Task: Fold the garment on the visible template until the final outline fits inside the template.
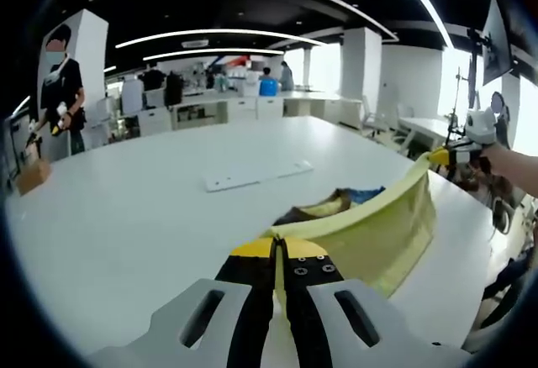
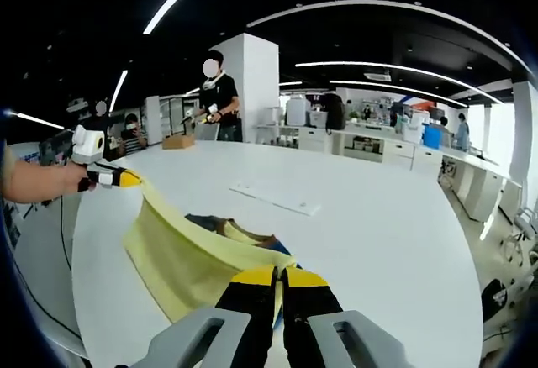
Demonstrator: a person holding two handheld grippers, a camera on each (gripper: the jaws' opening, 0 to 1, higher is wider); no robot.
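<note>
A pale yellow garment [image 1: 382,233] with dark blue and brown parts hangs stretched above the white table [image 1: 151,217]. My left gripper [image 1: 277,250] is shut on one end of its upper edge. The right gripper [image 1: 445,156] holds the other end at the far right, with a person's arm behind it. In the right gripper view the same garment [image 2: 181,259] spans from my right gripper [image 2: 279,274], shut on its edge, to the left gripper [image 2: 126,179] at the left. A flat white template [image 1: 256,175] lies on the table beyond the cloth, and shows again as the template [image 2: 276,198].
The round table edge [image 2: 101,318] runs close under the hanging cloth. A person [image 2: 217,99] stands past the far side beside a cardboard box [image 2: 178,142]. Desks, chairs and other people [image 1: 269,82] fill the room behind.
</note>
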